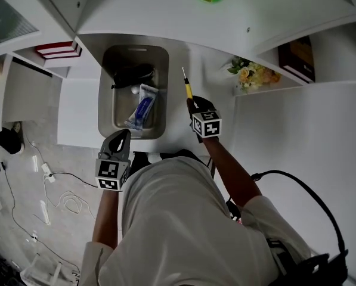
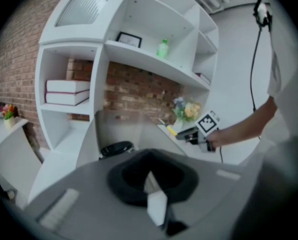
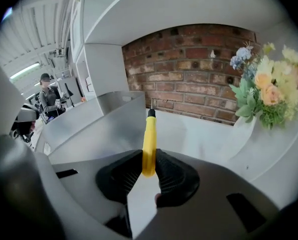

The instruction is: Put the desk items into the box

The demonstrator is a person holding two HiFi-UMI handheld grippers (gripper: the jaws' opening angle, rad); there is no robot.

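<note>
Right gripper [image 1: 194, 104] clamped on slim yellow-handled screwdriver [image 1: 188, 89], held just right of grey rectangular box [image 1: 102, 100]. Left gripper [image 1: 123, 137] jaws together, empty. Risk: pinch sits near handle end, so tool pivots, tip snags box wall

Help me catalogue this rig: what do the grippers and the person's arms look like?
The left gripper and right gripper are grey with black-lined jaws, and each carries a white cube of black square markers. The person wears a pale short-sleeved shirt; a black cable loops beside the right arm.
</note>
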